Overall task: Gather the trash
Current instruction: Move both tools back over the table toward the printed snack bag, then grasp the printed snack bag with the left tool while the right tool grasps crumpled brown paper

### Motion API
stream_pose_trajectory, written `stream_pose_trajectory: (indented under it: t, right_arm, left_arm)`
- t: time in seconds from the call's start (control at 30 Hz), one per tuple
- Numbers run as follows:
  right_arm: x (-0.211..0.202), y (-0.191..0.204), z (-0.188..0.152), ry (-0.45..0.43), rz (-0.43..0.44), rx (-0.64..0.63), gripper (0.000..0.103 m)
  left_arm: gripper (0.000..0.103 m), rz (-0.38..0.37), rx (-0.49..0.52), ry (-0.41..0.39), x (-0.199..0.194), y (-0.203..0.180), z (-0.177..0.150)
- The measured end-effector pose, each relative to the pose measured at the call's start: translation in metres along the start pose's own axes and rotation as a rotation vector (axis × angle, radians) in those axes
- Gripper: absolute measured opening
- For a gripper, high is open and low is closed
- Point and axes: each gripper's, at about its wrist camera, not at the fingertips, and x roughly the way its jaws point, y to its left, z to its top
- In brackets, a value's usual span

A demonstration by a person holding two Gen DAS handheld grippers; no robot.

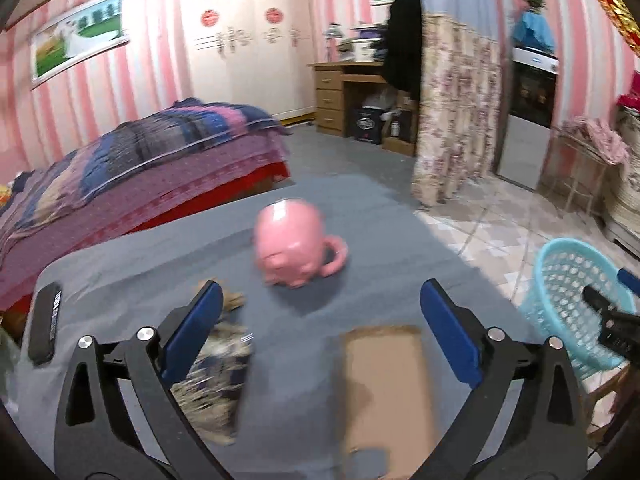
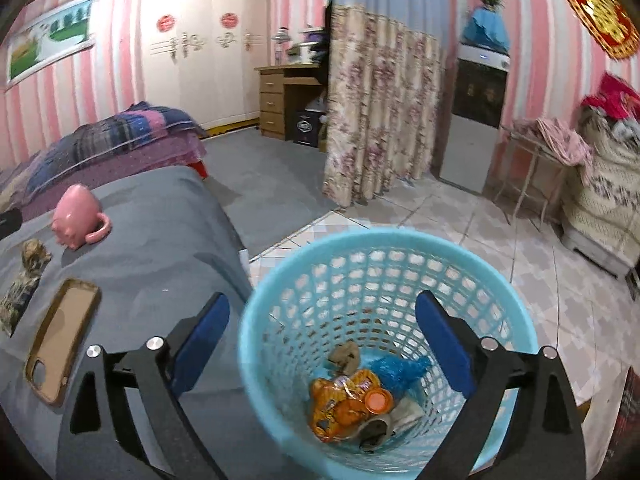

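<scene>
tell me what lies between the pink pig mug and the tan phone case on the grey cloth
Nothing but bare grey cloth. The right wrist view shows the tipped pink pig-shaped mug and the flat tan phone case apart, with the crumpled camouflage wrapper off to the side.

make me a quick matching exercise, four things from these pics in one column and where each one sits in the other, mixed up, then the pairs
Things:
1. pink mug
2. orange wrapper
3. phone case
4. remote

Places:
A. inside the blue basket
B. lying flat on the grey cloth, nearest the basket
C. tipped on its side on the grey cloth
D. at the cloth's far left edge

Pairs: 1-C, 2-A, 3-B, 4-D
</scene>
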Motion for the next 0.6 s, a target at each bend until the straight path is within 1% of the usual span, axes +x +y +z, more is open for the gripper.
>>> stream_pose_trajectory:
  t: [0.13, 0.2, 0.23, 0.3, 0.4, 0.53, 0.57, 0.6]
  right_arm:
    - [-0.003, 0.018, 0.004, -0.004, 0.035, -0.036, 0.095]
    - [-0.003, 0.030, 0.004, 0.001, 0.073, -0.034, 0.096]
    - [-0.003, 0.033, 0.005, 0.003, 0.082, -0.032, 0.096]
    - [-0.002, 0.041, 0.006, 0.012, 0.102, -0.019, 0.096]
    - [0.000, 0.054, 0.007, 0.033, 0.119, -0.010, 0.096]
    - [0.002, 0.068, 0.006, 0.045, 0.135, -0.007, 0.096]
    - [0.003, 0.074, 0.006, 0.050, 0.129, -0.012, 0.096]
    - [0.002, 0.082, 0.005, 0.046, 0.101, -0.023, 0.096]
  left_arm:
    - [0.097, 0.066, -0.017, 0.056, 0.002, 0.038, -0.027]
    - [0.097, 0.082, -0.037, 0.084, 0.009, 0.049, -0.038]
    - [0.097, 0.087, -0.064, 0.116, 0.015, 0.059, -0.045]
    - [0.097, 0.085, -0.111, 0.157, 0.024, 0.074, -0.053]
    - [0.097, 0.084, -0.154, 0.194, 0.032, 0.084, -0.057]
    - [0.097, 0.108, -0.136, 0.216, 0.040, 0.087, -0.063]
    - [0.097, 0.105, -0.137, 0.231, 0.043, 0.089, -0.066]
    - [0.095, 0.099, -0.140, 0.244, 0.047, 0.090, -0.069]
